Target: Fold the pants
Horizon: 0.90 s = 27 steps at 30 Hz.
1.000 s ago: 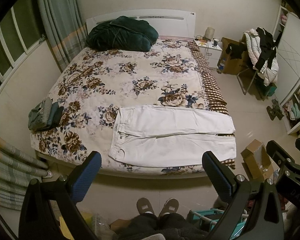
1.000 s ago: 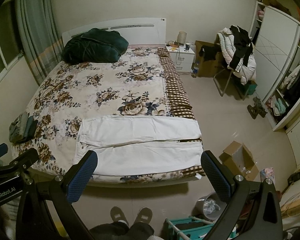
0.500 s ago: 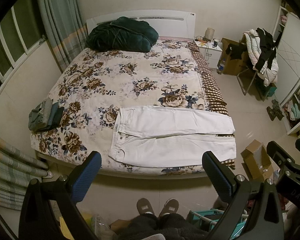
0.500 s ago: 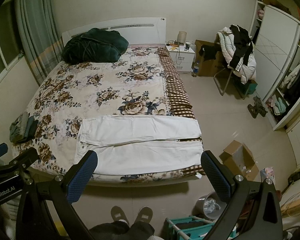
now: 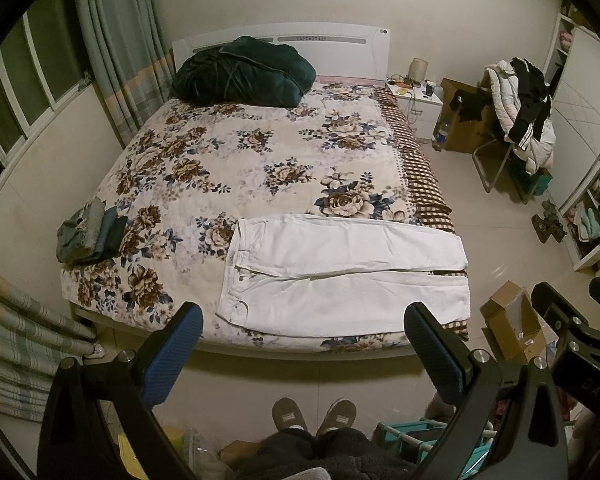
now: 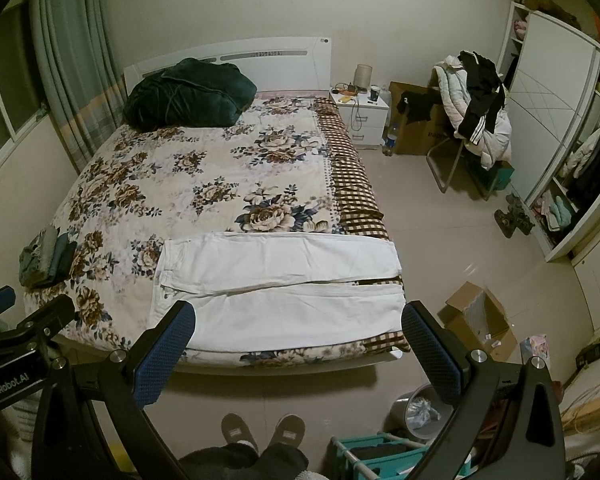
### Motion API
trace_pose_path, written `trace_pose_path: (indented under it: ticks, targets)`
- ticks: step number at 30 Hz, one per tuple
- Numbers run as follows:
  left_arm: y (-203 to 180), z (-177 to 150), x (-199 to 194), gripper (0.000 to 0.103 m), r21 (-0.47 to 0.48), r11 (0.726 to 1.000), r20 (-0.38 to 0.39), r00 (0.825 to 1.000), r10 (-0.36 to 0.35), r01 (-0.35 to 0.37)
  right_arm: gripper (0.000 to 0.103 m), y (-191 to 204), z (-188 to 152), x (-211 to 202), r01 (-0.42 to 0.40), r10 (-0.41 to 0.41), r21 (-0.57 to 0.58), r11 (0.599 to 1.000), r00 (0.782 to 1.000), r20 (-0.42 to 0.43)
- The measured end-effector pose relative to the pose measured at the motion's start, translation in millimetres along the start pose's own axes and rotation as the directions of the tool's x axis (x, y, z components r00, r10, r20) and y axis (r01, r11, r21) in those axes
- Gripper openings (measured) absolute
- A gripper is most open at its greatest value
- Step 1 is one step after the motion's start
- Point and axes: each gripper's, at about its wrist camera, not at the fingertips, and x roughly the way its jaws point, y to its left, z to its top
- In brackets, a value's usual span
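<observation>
- The white pants (image 5: 340,276) lie flat on the bed (image 5: 260,168), close to the foot edge nearest the person.
- They lie sideways across the bed. The waist points to the left and the leg ends point to the right, by the checked edge of the bed.
- The two legs lie side by side, one nearer and one farther, with a thin gap between them.
- The left gripper (image 5: 300,340) is held up high in front of the bed, looking down at the pants. Its two blue pads are far apart and hold nothing.
- The right gripper (image 6: 296,336) is held just beside it at the same height. Its pads are spread wide too, with nothing between them.
- Both grippers are well apart from the pants and touch no cloth.
- A small pile of folded clothes (image 5: 88,236) sits on the left edge of the bed, well apart from the pants.
- A big dark green blanket (image 5: 244,72) sits in a lump at the head of the bed.
- The person's slippers (image 5: 312,420) stand on the floor below the grippers.
- A cardboard box (image 5: 508,320) sits open on the floor to the right of the bed.
</observation>
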Motion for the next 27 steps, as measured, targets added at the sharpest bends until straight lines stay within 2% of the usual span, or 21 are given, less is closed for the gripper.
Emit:
trace_pose_path:
  ticks: [13, 17, 21, 27]
  targets:
    - [-1, 13, -4, 0.103, -0.007, 1.000, -0.006, 1.000, 0.011, -0.011, 0.103, 7, 21, -16, -0.015, 0.015, 0.001, 1.000, 1.000, -0.018]
    - [-12, 21, 12, 0.103, -0.023, 0.998, 0.024, 0.998, 0.053, -0.052, 0.103, 4, 22, -12, -0.019, 0.020, 0.008, 1.000, 1.000, -0.023]
    - [-17, 27, 39, 0.103, -0.047, 0.993, 0.042, 0.993, 0.111, -0.109, 0.103, -25, 21, 34, -0.021, 0.022, 0.024, 0.999, 0.999, -0.038]
    - [-17, 51, 100, 0.103, -0.101, 0.981, 0.041, 0.985, 0.169, -0.164, 0.103, -48, 46, 103, -0.019, 0.022, 0.063, 0.998, 0.999, -0.049]
